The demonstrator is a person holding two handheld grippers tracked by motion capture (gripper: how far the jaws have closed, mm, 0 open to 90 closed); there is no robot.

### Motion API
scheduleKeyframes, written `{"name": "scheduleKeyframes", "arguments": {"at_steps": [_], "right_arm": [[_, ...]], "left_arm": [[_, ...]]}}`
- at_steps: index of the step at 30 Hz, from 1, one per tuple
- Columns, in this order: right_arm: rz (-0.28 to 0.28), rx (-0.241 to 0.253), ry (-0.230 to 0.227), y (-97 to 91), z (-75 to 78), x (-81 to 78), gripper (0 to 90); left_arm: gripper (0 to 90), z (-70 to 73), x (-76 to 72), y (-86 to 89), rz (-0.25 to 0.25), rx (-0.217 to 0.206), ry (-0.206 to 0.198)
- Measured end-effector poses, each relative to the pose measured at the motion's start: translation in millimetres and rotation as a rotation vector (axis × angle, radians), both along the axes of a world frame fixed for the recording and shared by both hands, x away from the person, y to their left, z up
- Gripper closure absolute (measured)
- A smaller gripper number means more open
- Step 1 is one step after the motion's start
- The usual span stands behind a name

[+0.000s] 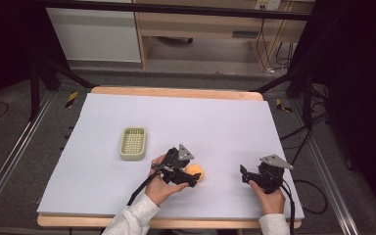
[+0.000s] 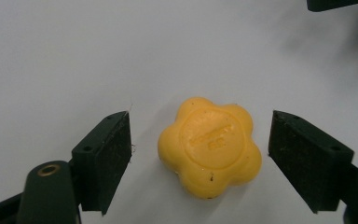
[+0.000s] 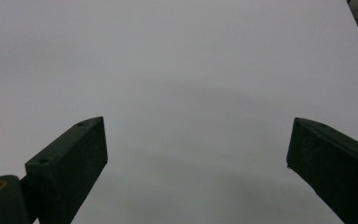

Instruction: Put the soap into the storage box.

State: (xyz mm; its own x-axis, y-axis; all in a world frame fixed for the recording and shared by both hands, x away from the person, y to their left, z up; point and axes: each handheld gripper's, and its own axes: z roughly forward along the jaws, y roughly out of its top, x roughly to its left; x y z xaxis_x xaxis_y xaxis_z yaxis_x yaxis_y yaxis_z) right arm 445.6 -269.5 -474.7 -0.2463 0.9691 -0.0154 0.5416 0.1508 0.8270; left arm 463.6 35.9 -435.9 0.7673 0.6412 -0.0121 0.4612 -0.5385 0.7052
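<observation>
A yellow flower-shaped soap bar lies flat on the white table sheet, seen as a small orange-yellow lump in the high view. My left gripper is open with a jaw on each side of the soap, neither touching it. In the high view the left gripper sits low at the soap. My right gripper is open over bare sheet with nothing between its jaws; in the high view the right gripper rests to the right of the soap.
A pale green slotted soap dish stands on the sheet to the left of the soap. The white sheet covers a wooden table. Black frame legs and cables stand beyond the table edges.
</observation>
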Motion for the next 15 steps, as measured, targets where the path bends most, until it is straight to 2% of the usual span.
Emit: {"name": "scheduleKeyframes", "arguments": {"at_steps": [15], "right_arm": [[0.005,0.005,0.007,1.1,-0.3,0.2,5.6]], "left_arm": [[18.4,-12.8,2.8,-9.8,-0.001,0.041,0.03]]}}
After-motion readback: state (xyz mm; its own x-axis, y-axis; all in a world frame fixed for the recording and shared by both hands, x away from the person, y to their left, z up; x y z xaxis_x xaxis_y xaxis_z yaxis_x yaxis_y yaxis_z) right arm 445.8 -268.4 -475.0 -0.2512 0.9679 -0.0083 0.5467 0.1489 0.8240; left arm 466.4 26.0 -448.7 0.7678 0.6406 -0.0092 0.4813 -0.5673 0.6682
